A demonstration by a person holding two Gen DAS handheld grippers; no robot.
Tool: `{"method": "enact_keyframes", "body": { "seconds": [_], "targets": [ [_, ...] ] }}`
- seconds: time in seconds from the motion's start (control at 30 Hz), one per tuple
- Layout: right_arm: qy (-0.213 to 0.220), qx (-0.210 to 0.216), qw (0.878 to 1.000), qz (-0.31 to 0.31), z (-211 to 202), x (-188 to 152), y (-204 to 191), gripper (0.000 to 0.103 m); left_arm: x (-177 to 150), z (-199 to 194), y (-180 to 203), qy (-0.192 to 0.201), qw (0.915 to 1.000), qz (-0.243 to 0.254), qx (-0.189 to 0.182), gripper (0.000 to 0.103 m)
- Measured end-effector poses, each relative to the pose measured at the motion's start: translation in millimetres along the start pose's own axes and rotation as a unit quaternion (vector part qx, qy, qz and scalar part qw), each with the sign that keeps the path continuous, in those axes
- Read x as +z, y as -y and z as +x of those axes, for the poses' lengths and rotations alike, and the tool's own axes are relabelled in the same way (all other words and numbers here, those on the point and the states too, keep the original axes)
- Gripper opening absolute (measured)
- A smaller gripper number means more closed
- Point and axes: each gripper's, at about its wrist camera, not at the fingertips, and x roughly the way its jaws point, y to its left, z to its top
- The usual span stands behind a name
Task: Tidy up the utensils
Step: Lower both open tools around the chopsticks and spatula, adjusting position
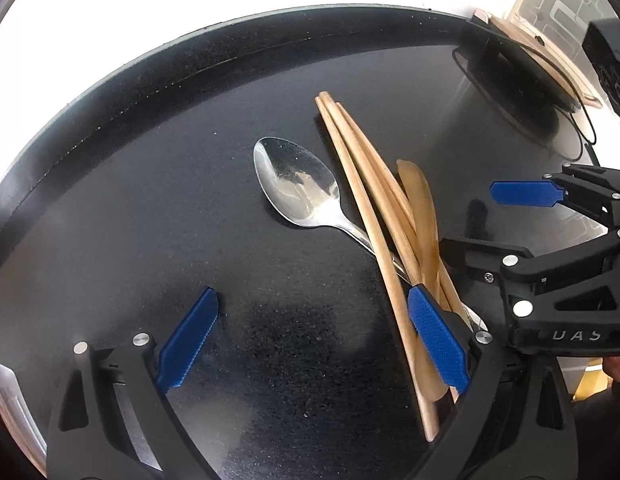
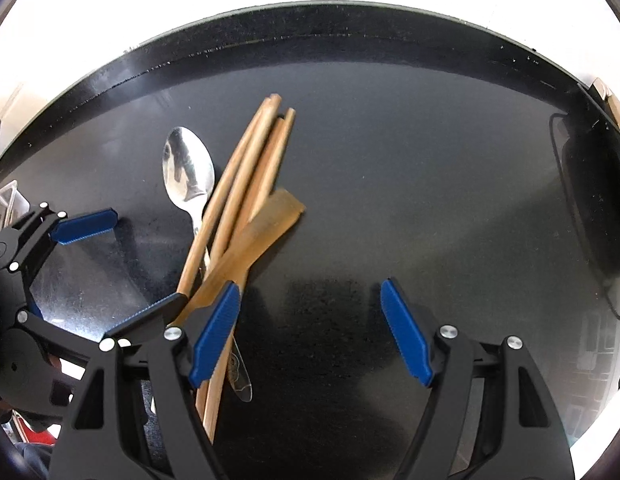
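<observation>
Right now I have both grippers hanging over the dark counter, pointing steeply down, both released and holding nothing. My left gripper and my right gripper flank the pile: a metal spoon and a wooden spatula with wooden sticks crossed over them, heaped together near the counter's middle, well clear of its far edge. The pile's long axis runs from the near edge toward the far one, roughly along the way I point. It lies just inside my left gripper's right finger and just outside my right gripper's left finger, so I judge the left hand nearer for a pick; either gripper must shift sideways to straddle a handle.
</observation>
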Motion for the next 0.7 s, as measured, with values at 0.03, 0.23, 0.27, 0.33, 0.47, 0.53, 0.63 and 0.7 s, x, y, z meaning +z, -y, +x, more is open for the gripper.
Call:
{"method": "enact_keyframes", "body": {
  "seconds": [0.03, 0.23, 0.27, 0.33, 0.47, 0.53, 0.63, 0.7],
  "targets": [
    [0.001, 0.000, 1.000, 0.002, -0.2, -0.4, 0.3, 0.072, 0.7, -0.7, 0.4, -0.001, 1.0000, -0.001, -0.003, 0.093],
    [0.003, 0.007, 1.000, -0.002, 0.4, 2.1, -1.9, 0.071, -1.2, -0.6, -4.0, 0.000, 0.9999, -0.010, 0.007, 0.093],
    [0.003, 0.003, 1.000, -0.005, 1.2, 3.1, -2.4, 0.071, -1.1, -0.3, -4.2, 0.001, 0.9999, -0.010, 0.009, 0.093],
    [-0.004, 0.003, 1.000, -0.006, 4.6, 3.5, -3.6, 0.071, -2.3, -1.1, -6.3, 0.002, 0.9999, -0.008, 0.011, 0.093],
    [0.002, -0.004, 1.000, -0.020, 2.7, 4.7, -11.0, 0.071, -2.7, -1.7, -7.6, 0.002, 0.9999, -0.008, 0.013, 0.094],
    [0.002, 0.001, 1.000, -0.017, 4.3, 6.6, -12.8, 0.071, -2.5, -1.4, -8.1, 0.004, 0.9998, -0.010, 0.015, 0.094],
    [0.004, 0.006, 1.000, -0.011, 5.9, 8.6, -10.2, 0.071, -1.2, -1.4, -11.5, 0.007, 0.9998, -0.013, 0.012, 0.094],
    [0.003, 0.002, 1.000, -0.011, 6.4, 9.8, -8.6, 0.071, -0.5, -0.8, -11.1, 0.005, 0.9999, -0.006, 0.013, 0.094]
  ]
}}
